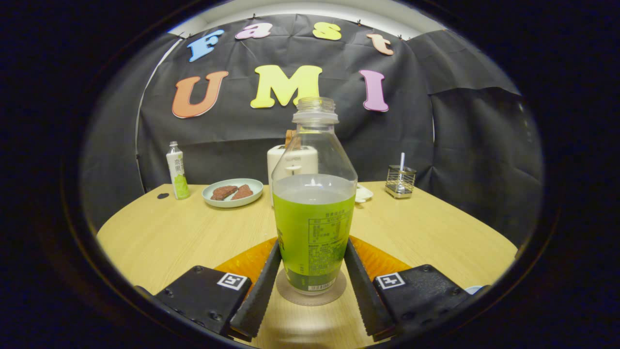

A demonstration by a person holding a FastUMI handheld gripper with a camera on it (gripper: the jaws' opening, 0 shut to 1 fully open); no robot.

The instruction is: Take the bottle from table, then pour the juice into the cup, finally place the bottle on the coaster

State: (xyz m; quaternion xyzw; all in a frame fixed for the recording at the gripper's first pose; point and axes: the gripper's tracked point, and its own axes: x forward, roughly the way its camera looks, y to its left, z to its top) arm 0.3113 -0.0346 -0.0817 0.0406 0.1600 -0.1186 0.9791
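An uncapped clear bottle (pixel 314 213), a bit over half full of green juice, stands upright on a round brownish coaster (pixel 295 296) on the wooden table (pixel 164 237). My gripper (pixel 312 246) reaches around the bottle's lower half. Both fingers (pixel 264 286) lie against its labelled sides, one on each side. The bottle's base rests on the coaster between the fingers. A pale, bluish rim (pixel 473 289) peeks out beside the right side of the gripper; I cannot tell what it is.
An orange round mat (pixel 242 264) lies under and behind the coaster. Beyond the bottle are a plate with brown slices (pixel 232 192), a small green-labelled bottle (pixel 177 170), a white appliance (pixel 283 162) and a wire holder (pixel 400 181).
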